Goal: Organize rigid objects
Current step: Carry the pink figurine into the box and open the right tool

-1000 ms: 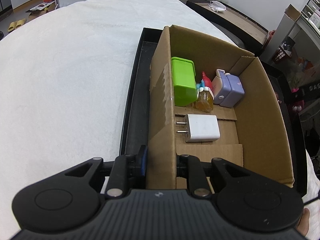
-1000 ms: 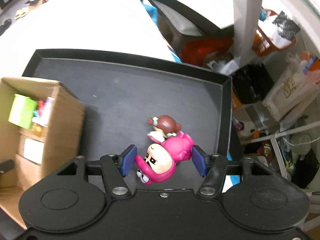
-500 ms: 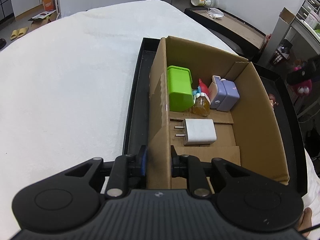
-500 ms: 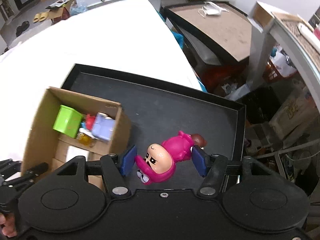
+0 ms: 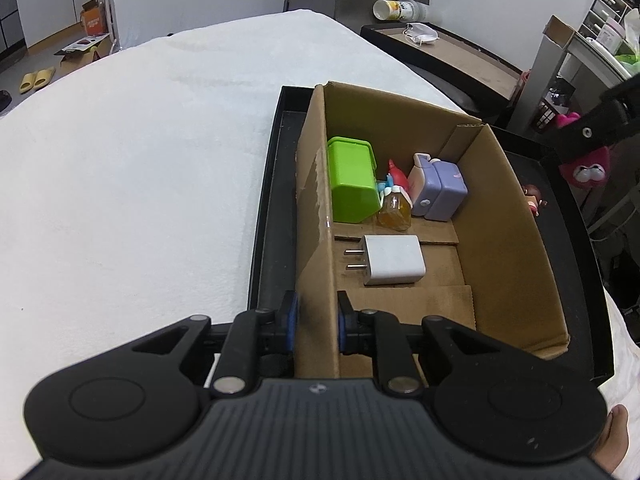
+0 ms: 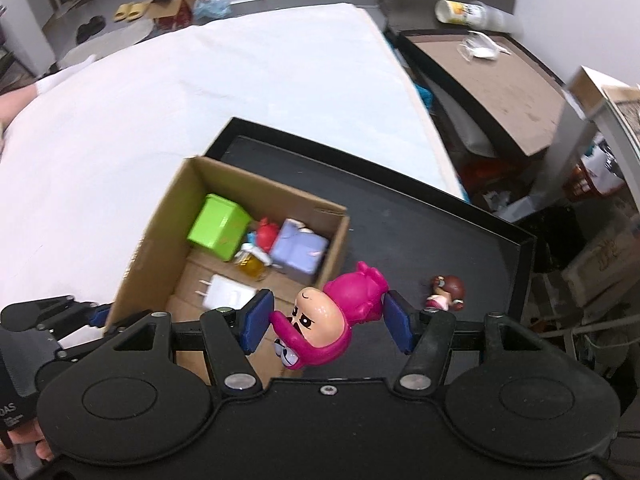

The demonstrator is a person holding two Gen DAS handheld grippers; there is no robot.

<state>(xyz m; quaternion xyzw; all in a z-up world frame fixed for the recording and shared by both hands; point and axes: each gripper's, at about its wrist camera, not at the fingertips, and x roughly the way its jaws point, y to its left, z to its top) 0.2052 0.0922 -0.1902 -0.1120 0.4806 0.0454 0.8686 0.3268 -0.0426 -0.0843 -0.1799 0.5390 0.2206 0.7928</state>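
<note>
My left gripper (image 5: 314, 320) is shut on the left wall of the open cardboard box (image 5: 508, 216), which stands in a black tray (image 5: 264, 216). Inside the box lie a green box (image 5: 352, 184), a white charger (image 5: 392, 260), a purple toy (image 5: 438, 190) and a small amber bottle (image 5: 394, 210). My right gripper (image 6: 326, 322) is shut on a pink figure (image 6: 352, 292), held in the air over the box's right wall (image 6: 332, 248). A small brown-haired figure (image 6: 444, 292) lies on the tray floor to the right of the box.
The tray sits on a wide white cloth surface (image 5: 140, 160). Beyond it stands a low brown-topped table (image 6: 500, 80) with a can (image 6: 464, 12) and a face mask. Cluttered shelves and bags crowd the right side.
My right gripper has risen and swung left with the pink figure, from over the tray floor to over the box. The brown-haired figure stayed on the tray. The left gripper kept its hold.
</note>
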